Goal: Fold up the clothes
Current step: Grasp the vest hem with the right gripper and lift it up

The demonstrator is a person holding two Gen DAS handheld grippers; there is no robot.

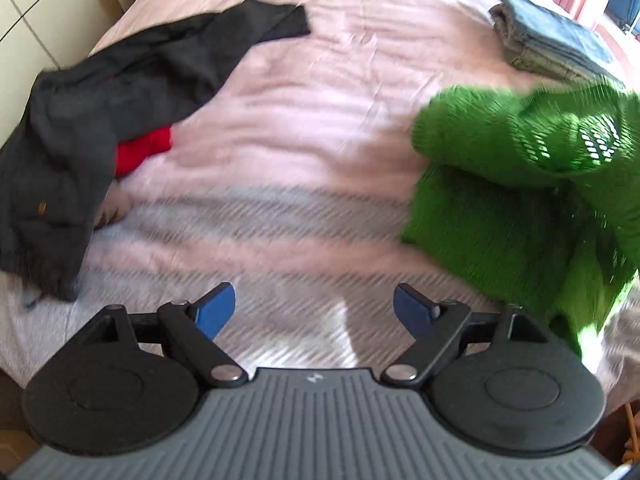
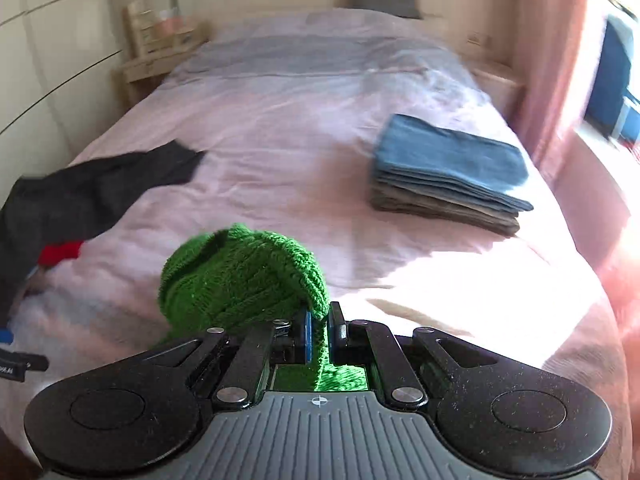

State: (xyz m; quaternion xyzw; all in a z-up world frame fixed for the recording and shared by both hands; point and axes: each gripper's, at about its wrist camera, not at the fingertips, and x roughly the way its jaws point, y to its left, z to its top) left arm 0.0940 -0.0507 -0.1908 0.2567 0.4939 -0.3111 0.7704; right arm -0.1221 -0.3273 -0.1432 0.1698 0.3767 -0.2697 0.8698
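A bed covered in a pale pink sheet (image 2: 304,128) fills both views, and everything else is placed in relation to it. The right gripper (image 2: 319,334) is clamped on a bright green knitted sweater (image 2: 240,280): its blue pads (image 2: 308,336) press a fold of the knit between them, and the rest of the garment bunches up in a rounded lump just ahead of the jaws, lifted above the near end of the bed. In the left wrist view the same green sweater (image 1: 520,184) hangs and drapes over the bed's near right side, blurred by motion. The left gripper (image 1: 314,312) hovers over the near edge of the bed with its jaws wide apart and nothing between the blue fingertips (image 1: 216,312). On the bed's left side lies a crumpled dark grey garment (image 1: 100,120), spread out unfolded, with a red garment (image 1: 140,152) peeking from beneath it. On the bed's right side, farther up, sits a neat stack of folded clothes (image 2: 448,172), blue pieces on top and greyish ones under them. A wooden bedside table (image 2: 156,60) stands beside the head of the bed on the left, and a pink curtain (image 2: 560,60) hangs along the bed's right side.
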